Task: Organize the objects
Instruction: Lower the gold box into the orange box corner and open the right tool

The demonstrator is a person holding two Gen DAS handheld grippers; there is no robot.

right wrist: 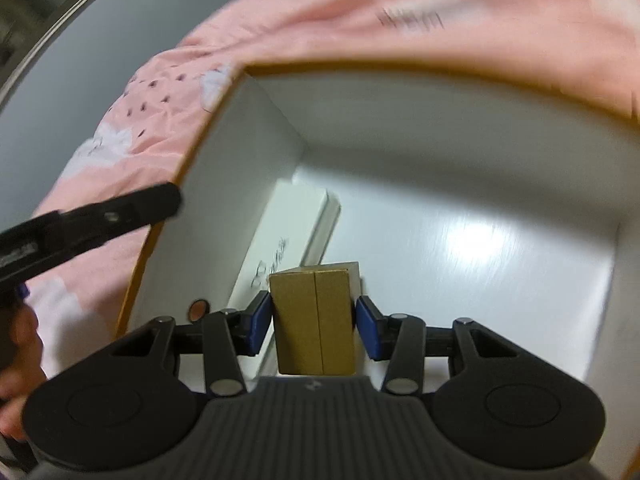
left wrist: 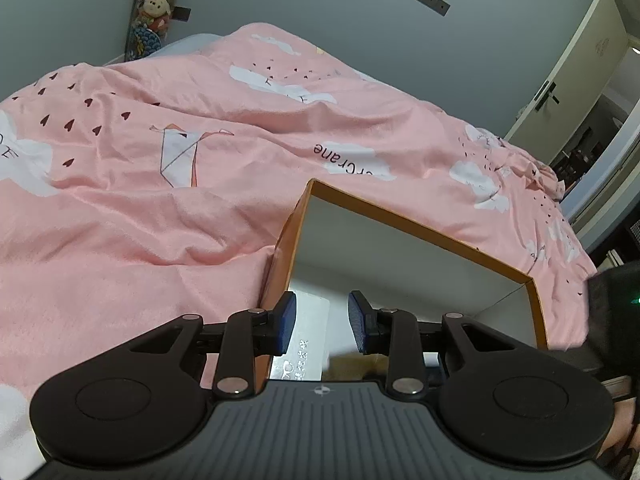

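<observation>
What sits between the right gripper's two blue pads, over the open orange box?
A small gold carton sits between the right gripper's pads, gripped above the orange box's white floor. It shows only in the right wrist view.

the pink bedcover (left wrist: 168, 240) carries dark print reading "crane", seen upside down on a white cloud patch; letters before it run into a fold and cannot be read. the flat white box (left wrist: 304, 344) inside the orange-rimmed carton (left wrist: 404, 216) bears small printed characters and a logo, too small to read.
</observation>
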